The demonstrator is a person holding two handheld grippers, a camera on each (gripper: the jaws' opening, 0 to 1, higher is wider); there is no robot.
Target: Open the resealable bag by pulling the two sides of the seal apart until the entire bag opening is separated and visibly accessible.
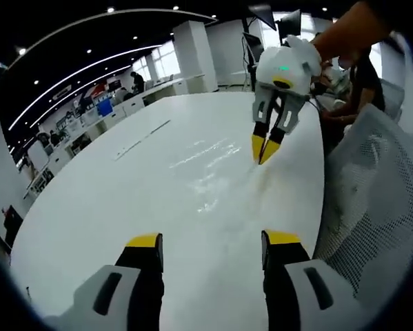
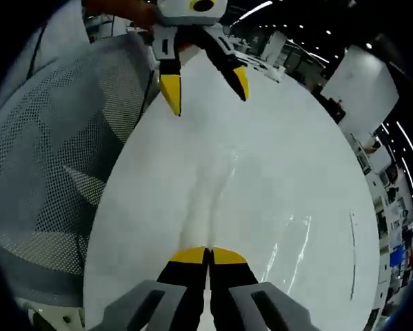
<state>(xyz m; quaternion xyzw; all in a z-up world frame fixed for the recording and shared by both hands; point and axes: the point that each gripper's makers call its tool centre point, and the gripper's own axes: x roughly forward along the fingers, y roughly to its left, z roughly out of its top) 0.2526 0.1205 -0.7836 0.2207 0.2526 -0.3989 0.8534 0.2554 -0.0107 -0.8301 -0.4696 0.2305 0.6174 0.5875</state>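
Note:
A clear resealable bag (image 1: 213, 169) lies flat on the white table (image 1: 109, 207), hard to make out against it. In the left gripper view my left gripper (image 1: 213, 241) is open just above the table, its yellow-tipped jaws wide apart on the bag's near side. My right gripper (image 1: 265, 148) comes down from the upper right, its tips together on the bag's far edge. In the right gripper view my right gripper (image 2: 208, 256) is shut on a raised crease of the bag (image 2: 209, 200). Beyond it the left gripper (image 2: 205, 86) stands open.
A white mesh chair (image 1: 371, 193) stands close to the table's edge, also in the right gripper view (image 2: 47, 138). A person (image 1: 361, 76) sits behind it. Desks and monitors (image 1: 109, 107) line the far side of the room.

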